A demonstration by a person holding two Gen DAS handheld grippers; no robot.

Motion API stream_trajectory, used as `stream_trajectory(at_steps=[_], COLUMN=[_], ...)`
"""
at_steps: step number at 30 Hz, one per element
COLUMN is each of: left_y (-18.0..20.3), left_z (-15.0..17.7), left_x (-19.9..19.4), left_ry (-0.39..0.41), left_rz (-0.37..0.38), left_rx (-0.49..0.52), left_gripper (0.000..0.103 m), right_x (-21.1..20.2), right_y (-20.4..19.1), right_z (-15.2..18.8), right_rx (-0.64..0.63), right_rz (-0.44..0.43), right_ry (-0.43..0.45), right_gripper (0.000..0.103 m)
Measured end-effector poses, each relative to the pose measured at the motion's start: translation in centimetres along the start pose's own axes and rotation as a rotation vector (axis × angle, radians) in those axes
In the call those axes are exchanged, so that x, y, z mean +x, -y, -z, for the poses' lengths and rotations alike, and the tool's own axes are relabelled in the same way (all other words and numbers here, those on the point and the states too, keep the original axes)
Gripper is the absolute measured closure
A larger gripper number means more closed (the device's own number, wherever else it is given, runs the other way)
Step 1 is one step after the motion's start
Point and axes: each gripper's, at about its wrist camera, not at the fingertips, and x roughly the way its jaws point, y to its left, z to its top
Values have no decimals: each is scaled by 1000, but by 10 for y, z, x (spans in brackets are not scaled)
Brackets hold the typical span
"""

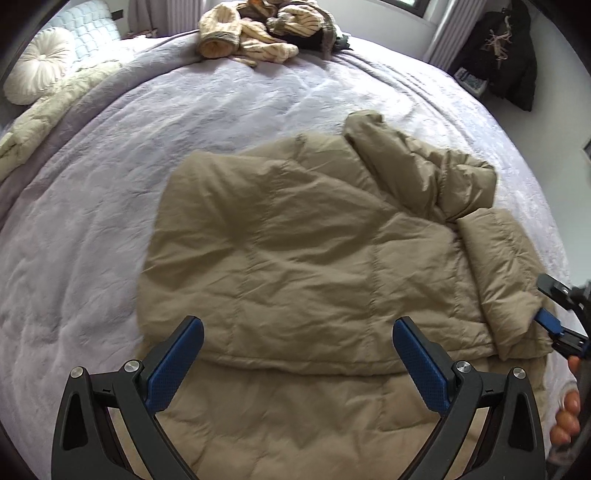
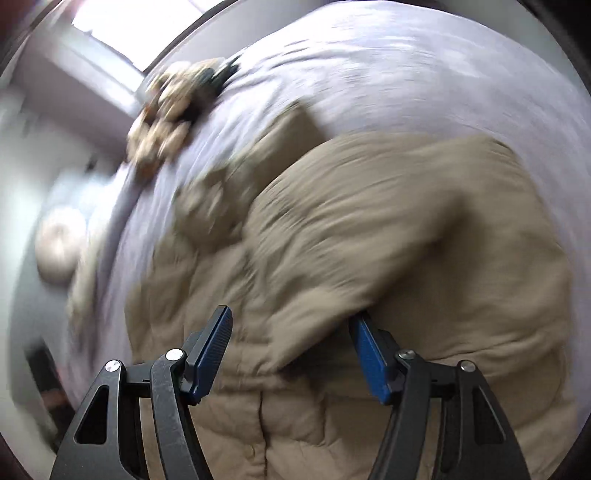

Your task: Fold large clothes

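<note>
A large tan puffer jacket lies partly folded on the lilac bedspread; one sleeve is folded over its right side. My left gripper is open and empty, just above the jacket's near folded edge. My right gripper is open over the jacket; its right finger's tip is under a fold of fabric. In the left wrist view the right gripper shows at the far right, by the sleeve's end. The right wrist view is blurred.
A heap of cream and dark knitted clothes lies at the far edge of the bed. A round white cushion and a cream blanket are at the far left. A dark coat hangs at the far right.
</note>
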Motion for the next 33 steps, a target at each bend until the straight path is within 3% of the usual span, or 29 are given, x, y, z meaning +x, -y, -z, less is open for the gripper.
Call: stream_trajectory(at_steps=[2,3,6,12,17,20,21,22,24,27,30,31,33], left_y=[-1,-4,-15,-51,-59,-50,-45,-41,-30,-13,1,5,13], left_z=[-7,-11,-20,-31,-35,-36,-35,-35,-33,-31,-32,-33,-37], left_x=[0,0,-4,-4,1,9,12,15,23,37,48,50,50], left_ry=[3,5,15,-15,-49,-86,-99,-110,-137,-171,-187,-185,-178], left_rz=[66,101,204,409,538,549,552,553,553,525,510,509,526], left_rx=[-15,-31,-86,-234,-277,-258,-246,-235,-207,-166,-146,-144,-138], left_gripper=[1,1,1,1,1,1,1,1,1,1,1,4,32], right_x=[-3,-2,-2,9,56,78,76,71,52,18,-17,-23,-38], right_y=[16,22,10,-77,-130,-134,-130,-125,-107,-57,15,30,83], right_z=[-11,-17,-27,-15,29,49,53,56,56,53,44,42,35], right_rx=[97,129,82,-293,-512,-561,-556,-544,-493,-357,-99,-31,199], right_rz=[3,4,0,-63,-74,5,14,11,1,0,29,27,0], right_ry=[34,47,83,69,-98,-213,-229,-234,-232,-242,-224,-211,-156], right_gripper=[60,91,95,96,92,74,65,48,38,38,38,38,38])
